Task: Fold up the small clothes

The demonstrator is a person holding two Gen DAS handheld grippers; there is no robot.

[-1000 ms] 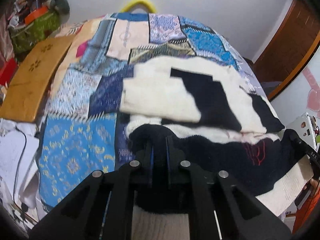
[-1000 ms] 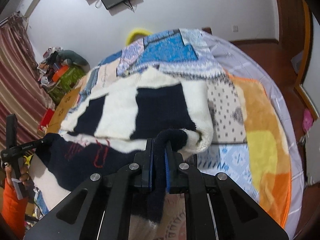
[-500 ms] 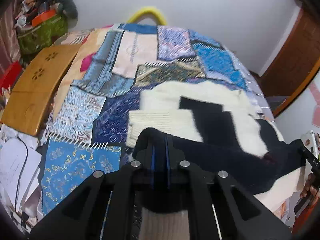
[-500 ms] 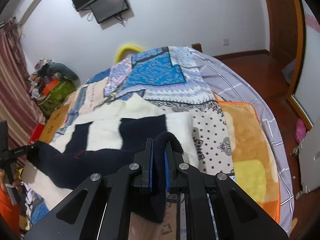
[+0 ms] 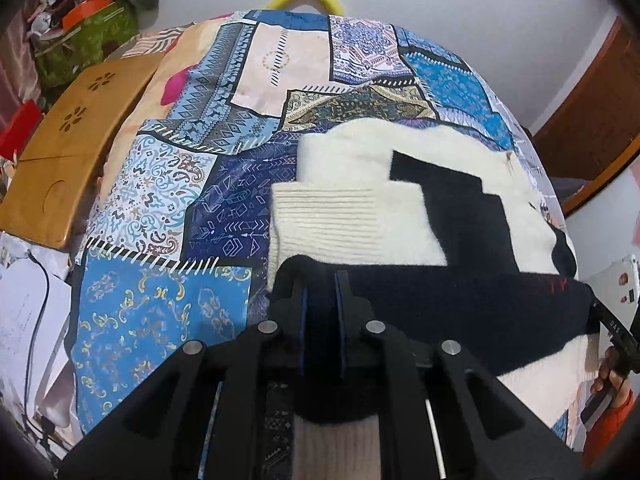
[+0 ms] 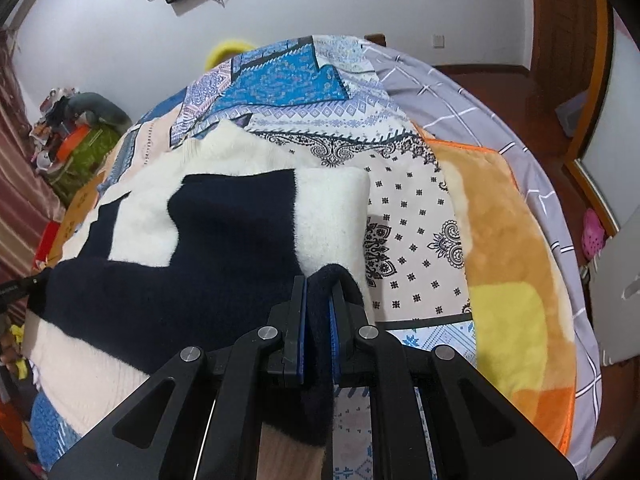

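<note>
Sweater hem hidden betw both tongs, lower part cut off.

Ahead of my left gripper, the sweater fills the centre and right of the frame; bare patchwork quilt lies open at left. The wooden board and clutter pile block the far left edge. In my right view, quilt and orange blanket lie clear at right.
</note>
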